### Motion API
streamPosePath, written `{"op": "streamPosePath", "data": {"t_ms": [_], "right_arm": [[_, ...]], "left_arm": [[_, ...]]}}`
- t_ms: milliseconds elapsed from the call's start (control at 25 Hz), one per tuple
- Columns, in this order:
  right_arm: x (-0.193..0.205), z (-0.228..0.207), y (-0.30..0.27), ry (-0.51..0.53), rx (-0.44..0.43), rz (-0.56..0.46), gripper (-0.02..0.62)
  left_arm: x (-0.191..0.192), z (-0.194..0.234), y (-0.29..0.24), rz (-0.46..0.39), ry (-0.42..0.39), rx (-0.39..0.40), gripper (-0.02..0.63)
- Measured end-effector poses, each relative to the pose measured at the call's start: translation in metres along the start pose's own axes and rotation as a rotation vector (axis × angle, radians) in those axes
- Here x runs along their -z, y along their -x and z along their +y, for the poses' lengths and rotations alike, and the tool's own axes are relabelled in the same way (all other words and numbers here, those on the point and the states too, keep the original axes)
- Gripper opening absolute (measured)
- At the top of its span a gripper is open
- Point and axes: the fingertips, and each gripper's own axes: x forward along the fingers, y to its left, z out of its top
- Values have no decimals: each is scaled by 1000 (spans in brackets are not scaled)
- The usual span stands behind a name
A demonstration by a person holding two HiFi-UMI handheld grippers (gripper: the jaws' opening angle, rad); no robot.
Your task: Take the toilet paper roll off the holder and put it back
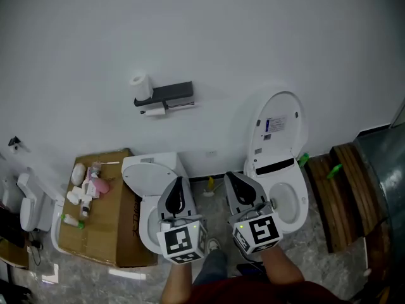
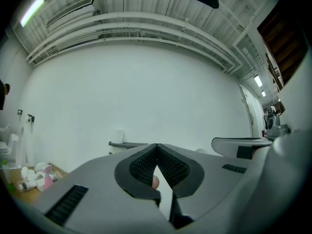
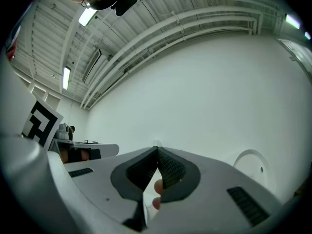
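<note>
A dark toilet paper holder [image 1: 166,95] is fixed to the white wall, well ahead of both grippers. One white roll [image 1: 140,86] stands on top of its left end, and a second roll [image 1: 155,111] hangs on the bar beneath. In the left gripper view the holder [image 2: 127,144] and the upright roll [image 2: 118,135] show small, just above the jaws. My left gripper [image 1: 179,182] and right gripper [image 1: 235,177] are held side by side over the toilets, pointing at the wall. Both are shut, tips touching, with nothing between them [image 2: 157,146] [image 3: 157,150].
A white toilet [image 1: 147,182] with its lid down lies under the left gripper, and one with its lid up [image 1: 278,132] under the right. A cardboard box [image 1: 111,233] with several bottles stands at the left. Wooden slats [image 1: 345,192] lie at the right.
</note>
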Motion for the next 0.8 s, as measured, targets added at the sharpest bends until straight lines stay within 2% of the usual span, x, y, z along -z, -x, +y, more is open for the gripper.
{"op": "streamPosePath", "data": {"t_ms": [480, 800], "right_arm": [[19, 5, -192, 50, -38, 8, 14], [38, -6, -273, 54, -59, 21, 14]], "left_arm": [[3, 124, -148, -51, -5, -66, 11], [5, 165, -218, -45, -13, -85, 11]]}}
